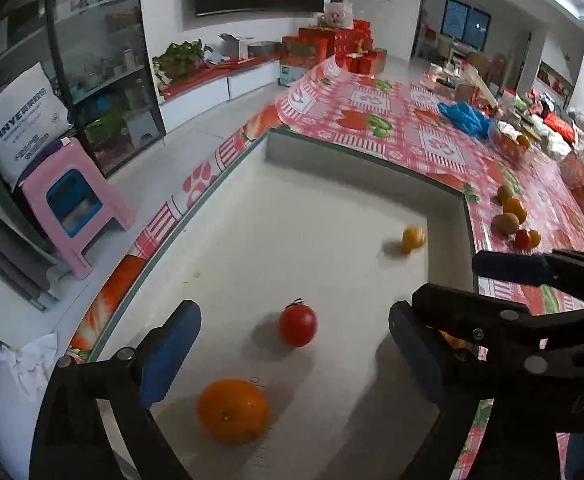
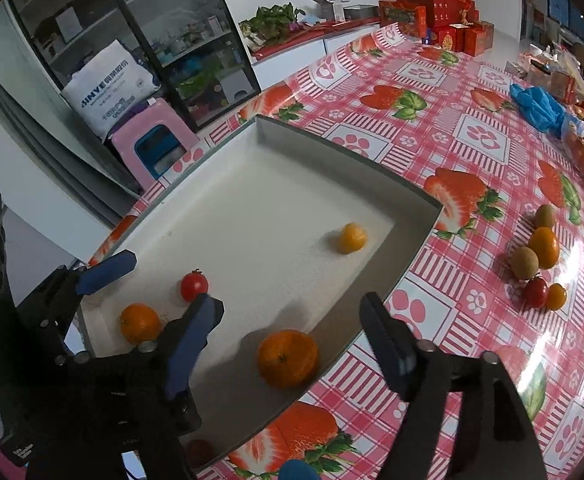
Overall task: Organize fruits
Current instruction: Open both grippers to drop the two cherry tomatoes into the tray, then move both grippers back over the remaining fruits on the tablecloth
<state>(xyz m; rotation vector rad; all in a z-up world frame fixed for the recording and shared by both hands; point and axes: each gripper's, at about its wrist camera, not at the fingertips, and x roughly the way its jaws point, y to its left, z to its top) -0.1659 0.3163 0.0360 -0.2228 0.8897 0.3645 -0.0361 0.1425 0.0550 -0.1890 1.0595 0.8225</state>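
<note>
Blue pads tip both hand-held grippers, and I see each one angled steeply down over the white tray (image 1: 332, 208) that sits on the worktop (image 2: 472, 92), which is covered by a red strawberry-print cloth.

My left hand-held gripper (image 1: 292, 344) has its jaws spread wide with nothing pressed between them. A cherry tomato (image 1: 298, 325) lies on the tray floor in the gap between its fingers, touching neither pad. A large orange (image 1: 232, 411) rests nearer the camera, just below the left finger's pad.

My right hand-held gripper (image 2: 292, 332) is open too — its jaws stand apart over the tray's near right edge. A second large orange (image 2: 287, 358) sits on the tray between the two fingers, free of both pads, close to the tray wall.

Farther off in the tray a small yellow-orange fruit (image 2: 352, 237) lies near the far right wall, blurred in the left wrist view.

Outside the tray, on the cloth to the right, a loose cluster waits: two kiwis (image 2: 524, 263), a mandarin (image 2: 544, 247), a red cherry tomato (image 2: 536, 292) and a small orange one (image 2: 556, 297), all well apart from either gripper.
</note>
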